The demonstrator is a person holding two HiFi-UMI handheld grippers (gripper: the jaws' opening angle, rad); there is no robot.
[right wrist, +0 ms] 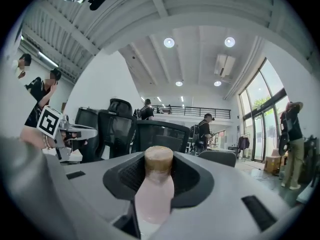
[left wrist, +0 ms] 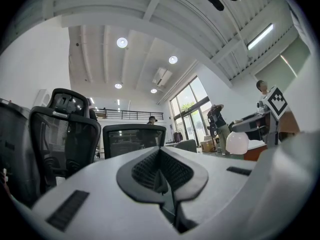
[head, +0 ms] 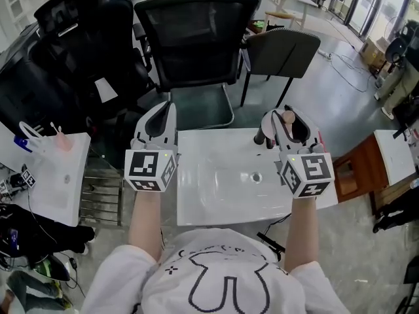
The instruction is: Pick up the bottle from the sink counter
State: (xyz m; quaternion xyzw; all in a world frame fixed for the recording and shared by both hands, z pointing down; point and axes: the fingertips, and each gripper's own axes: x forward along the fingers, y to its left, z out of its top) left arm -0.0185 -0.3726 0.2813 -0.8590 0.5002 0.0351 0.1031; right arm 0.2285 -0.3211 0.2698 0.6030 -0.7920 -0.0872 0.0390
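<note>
Bottle (right wrist: 155, 194): pale pink body, brown cap, clamped between the jaws of the right gripper (head: 286, 124). The jaws stand part-way apart, their pads pressed on the body from both sides. In the right gripper view the bottle lies along the jaws with its cap end pointing away from the camera, reaching about as far as the fingertips. In the head view only the cap end (head: 288, 117) shows, over the back right part of the white sink counter (head: 209, 198); whether it is clear of the surface cannot be told from that angle. The right gripper's marker cube (head: 306, 174) is over the counter's right edge, near the basin drain (head: 255, 176). Left gripper (head: 161, 118): jaws brought together, nothing between them, as the left gripper view confirms. It is held over the counter's back left corner, well apart from the right one. Beyond the counter stands a black mesh office chair (head: 195, 34), with a grey chair (head: 283, 52) to its right. A second white sink unit (head: 62, 182) sits on the floor to the left.
</note>
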